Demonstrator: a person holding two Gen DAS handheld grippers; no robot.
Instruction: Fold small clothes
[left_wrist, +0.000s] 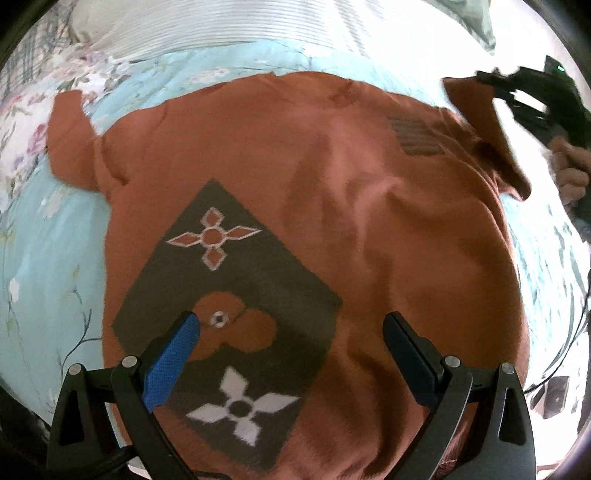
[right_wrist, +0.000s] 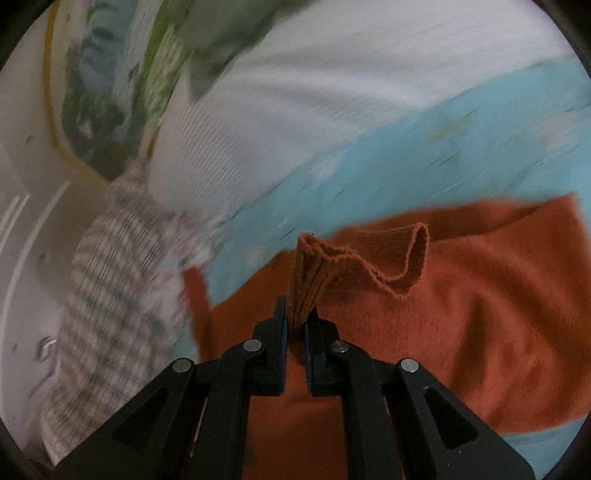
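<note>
A small rust-orange sweater (left_wrist: 332, 184) with a dark diamond patch lies spread on a light blue floral bedspread (left_wrist: 55, 258). My left gripper (left_wrist: 291, 321) is open and empty, hovering over the patch near the sweater's lower part. My right gripper (right_wrist: 297, 314) is shut on the ribbed cuff of one sleeve (right_wrist: 354, 258) and holds it lifted above the sweater body (right_wrist: 480, 332). It also shows in the left wrist view (left_wrist: 517, 96) at the upper right with the sleeve (left_wrist: 476, 118) raised.
A white ribbed blanket or pillow (left_wrist: 240, 26) lies beyond the sweater. A checked cloth (right_wrist: 110, 277) and a green floral pillow (right_wrist: 147, 55) lie at the left in the right wrist view. The person's hand (left_wrist: 569, 162) is at the right.
</note>
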